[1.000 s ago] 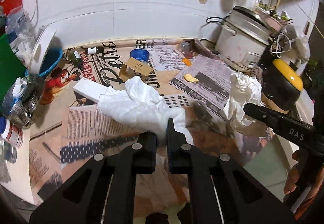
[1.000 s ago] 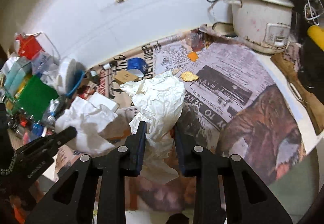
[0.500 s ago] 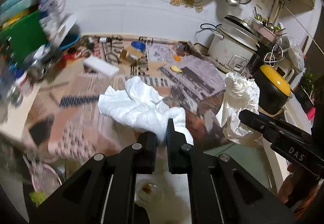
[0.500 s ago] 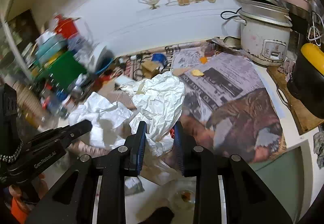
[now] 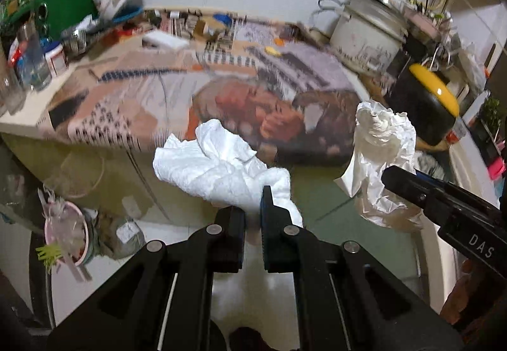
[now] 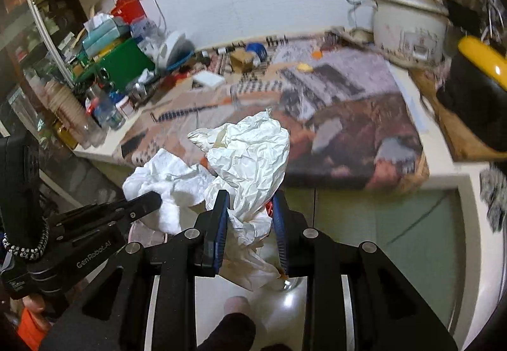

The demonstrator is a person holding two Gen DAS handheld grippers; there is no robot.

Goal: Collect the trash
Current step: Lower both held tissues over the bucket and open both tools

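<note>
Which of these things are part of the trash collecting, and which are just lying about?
Part of the job:
- white paper towel, shut in the left gripper
- crumpled paper wrapper, shut in the right gripper

Just lying about:
- rice cooker
- newspaper-covered counter
- green box
- black and yellow pot
- pink bin on the floor, perhaps where the trash goes

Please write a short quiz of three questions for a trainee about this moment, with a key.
1. True or false: the left gripper is shut on the paper towel.
2. What does the right gripper hold? A) a cup B) crumpled paper C) a bottle
3. Is the held trash over the counter or past its edge?

Key: 1. True. 2. B, the crumpled paper. 3. Past its edge, above the floor.
</note>
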